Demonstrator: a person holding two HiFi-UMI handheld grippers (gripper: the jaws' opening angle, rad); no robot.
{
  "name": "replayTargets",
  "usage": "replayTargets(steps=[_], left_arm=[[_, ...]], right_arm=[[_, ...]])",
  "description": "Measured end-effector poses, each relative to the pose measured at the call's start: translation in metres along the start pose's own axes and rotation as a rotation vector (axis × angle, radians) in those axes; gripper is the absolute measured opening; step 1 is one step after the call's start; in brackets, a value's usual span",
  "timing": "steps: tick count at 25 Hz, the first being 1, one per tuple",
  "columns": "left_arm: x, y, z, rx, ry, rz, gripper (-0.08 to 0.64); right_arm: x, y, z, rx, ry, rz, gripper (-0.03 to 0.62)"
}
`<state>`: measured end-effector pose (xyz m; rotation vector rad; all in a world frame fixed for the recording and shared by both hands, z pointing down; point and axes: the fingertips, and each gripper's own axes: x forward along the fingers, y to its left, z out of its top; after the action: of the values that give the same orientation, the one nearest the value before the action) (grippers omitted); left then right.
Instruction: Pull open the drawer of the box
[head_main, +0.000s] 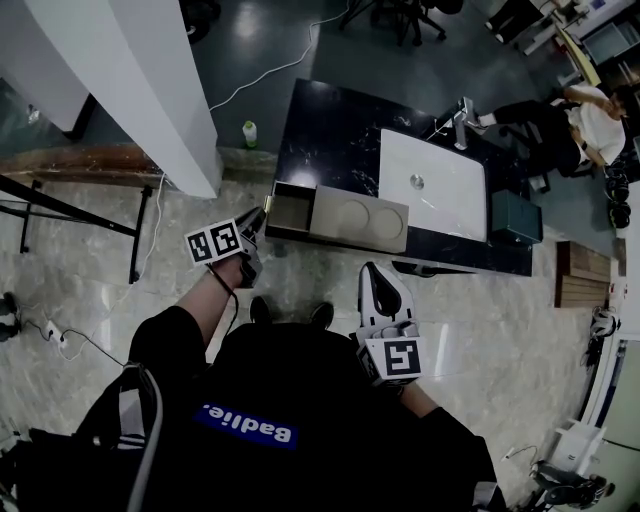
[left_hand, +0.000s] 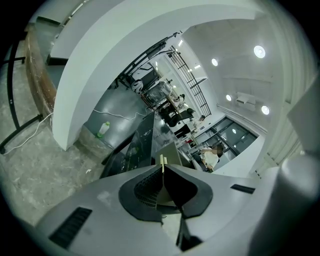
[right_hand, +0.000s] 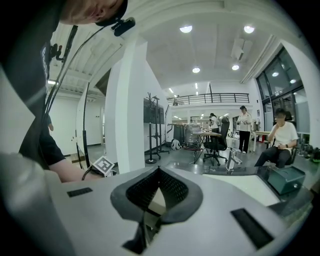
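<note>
- Dark marble tabletop (head_main: 330, 140) stands on a pale stone floor, with a white basin (head_main: 440, 190) set into it and a faucet (head_main: 463, 120) at the far edge.
- At the near edge of the tabletop, just ahead of both hand-held grippers, lies a beige box (head_main: 365, 215) with two round recesses in its top.
- Its drawer (head_main: 292, 210) stands pulled out of the box's left end, with the hollow inside showing.
- The left hand-held gripper (head_main: 262, 218) has its tips right at the drawer's outer end. In the left gripper view its jaws are narrowed to a pinch, and a thin beige edge of the drawer shows between the tips.
- The right hand-held gripper (head_main: 372, 270) hovers just short of the tabletop, below the box's right end and apart from it. In the right gripper view its jaws meet at the tips with nothing between them.
- Beyond the left hand-held gripper, a small green bottle (head_main: 249, 132) stands on the floor beside a white pillar (head_main: 150, 80).
- Ahead and to the right of the right hand-held gripper, a dark green case (head_main: 517, 215) sits at the tabletop's right end. A seated person (head_main: 590, 125) is farther off on that side.
</note>
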<state>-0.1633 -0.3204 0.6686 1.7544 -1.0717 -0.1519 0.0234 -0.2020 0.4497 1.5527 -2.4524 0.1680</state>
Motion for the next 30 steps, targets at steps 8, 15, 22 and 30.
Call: replayTargets(steps=[8,15,22,30], left_arm=[[-0.003,-0.003,0.000,0.074,0.013,-0.030,0.014],[-0.033,0.000,0.000,0.433,-0.019,0.045,0.015],[-0.072,-0.053,0.006,0.690,-0.151,0.087,0.015],[-0.111,-0.135,-0.026,0.805,-0.236,0.091,0.015]], right_arm=[[0.000,0.017,-0.004,0.005,0.027,-0.004,0.000],[-0.009,0.036,-0.014,0.026,0.025,-0.031,0.000],[-0.038,0.038,-0.023,0.040,0.042,-0.037,0.000],[-0.070,0.028,-0.022,0.068,-0.014,0.036,0.000]])
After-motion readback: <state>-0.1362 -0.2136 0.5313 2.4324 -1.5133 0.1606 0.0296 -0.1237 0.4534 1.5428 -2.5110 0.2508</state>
